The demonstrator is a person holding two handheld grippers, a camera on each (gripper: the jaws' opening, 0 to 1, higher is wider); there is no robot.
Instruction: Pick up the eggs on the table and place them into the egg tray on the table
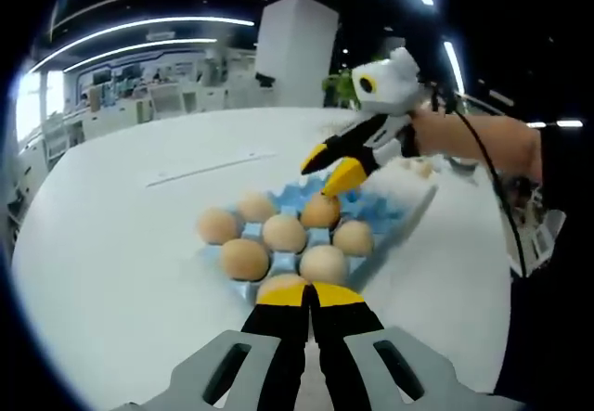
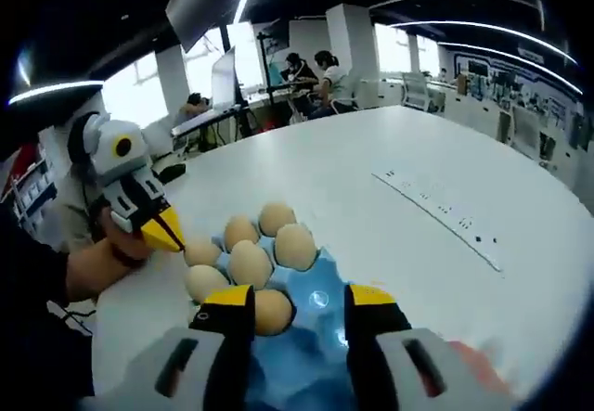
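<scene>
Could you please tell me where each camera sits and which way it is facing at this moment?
Left gripper view: rides the left gripper, fingers together, looking across the eggs in the blue tray toward the right gripper and a hand.
Right gripper view: rides the right gripper, fingers apart above the tray, facing the left gripper and its hand.
Shared: eggs, tray, white table, each other's gripper.

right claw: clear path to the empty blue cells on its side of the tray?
Probably yes. The right claw is open just above the tray's bare blue cells, with nothing between; the eggs sit farther along.
</scene>
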